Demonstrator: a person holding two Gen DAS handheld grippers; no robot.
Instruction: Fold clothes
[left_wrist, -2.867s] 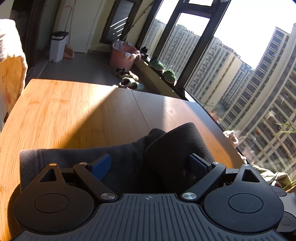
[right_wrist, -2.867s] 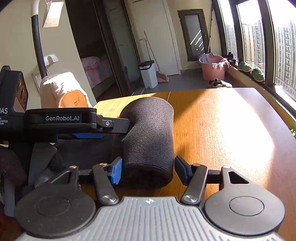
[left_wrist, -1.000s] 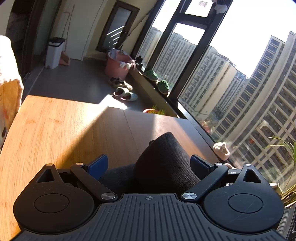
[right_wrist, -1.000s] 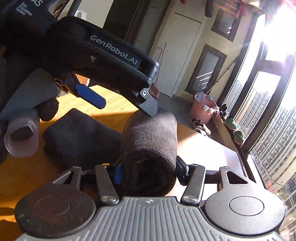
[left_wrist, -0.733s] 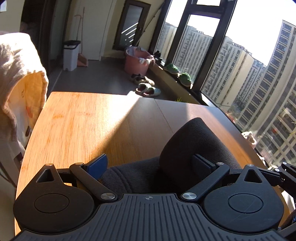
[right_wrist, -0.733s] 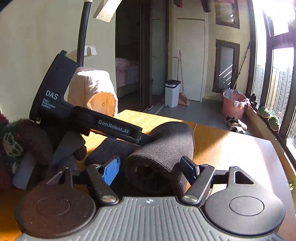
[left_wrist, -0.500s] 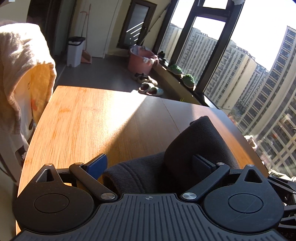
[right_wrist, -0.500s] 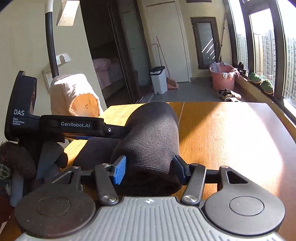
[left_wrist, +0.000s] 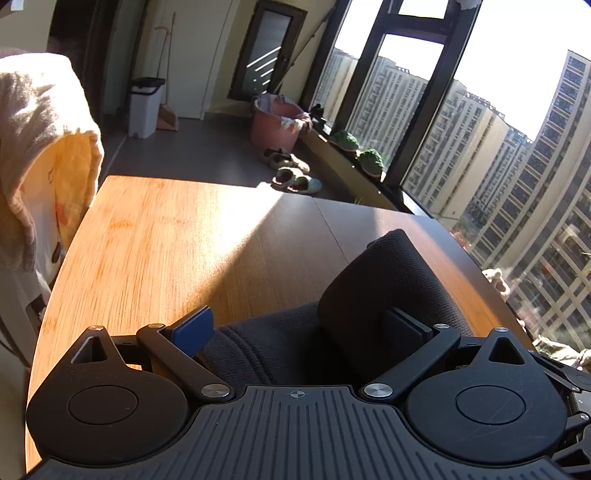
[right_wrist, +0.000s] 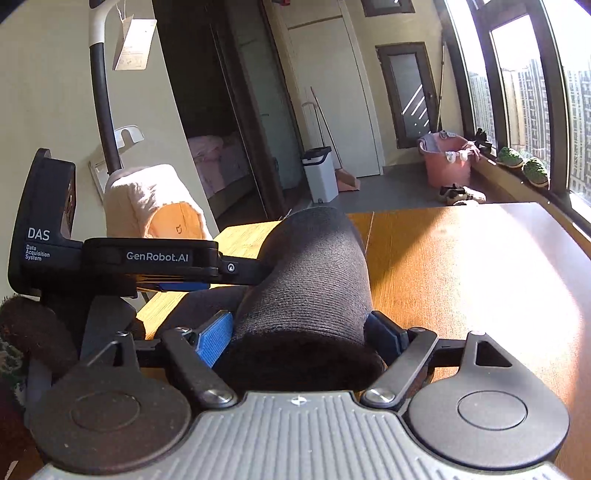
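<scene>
A dark grey knitted garment (left_wrist: 384, 291) lies rolled into a thick tube on the wooden table (left_wrist: 177, 243). My left gripper (left_wrist: 299, 328) stands wide open around the garment's flat part and the roll's side, its pads apart from the cloth on the left. In the right wrist view the roll (right_wrist: 314, 280) runs lengthwise away from the camera. My right gripper (right_wrist: 299, 339) is shut on the near end of the roll, both pads pressing its sides. The left gripper (right_wrist: 236, 269) shows there too, reaching in from the left against the roll.
A chair draped with a cream and orange towel (left_wrist: 40, 147) stands at the table's left edge. Beyond the table are a white bin (right_wrist: 319, 173), a pink basket (right_wrist: 447, 162), shoes (left_wrist: 291, 173) and tall windows on the right.
Both grippers swung about with the roll over the last second and have settled level. The right gripper's hold on the roll has tightened compared with 0.7 s ago.
</scene>
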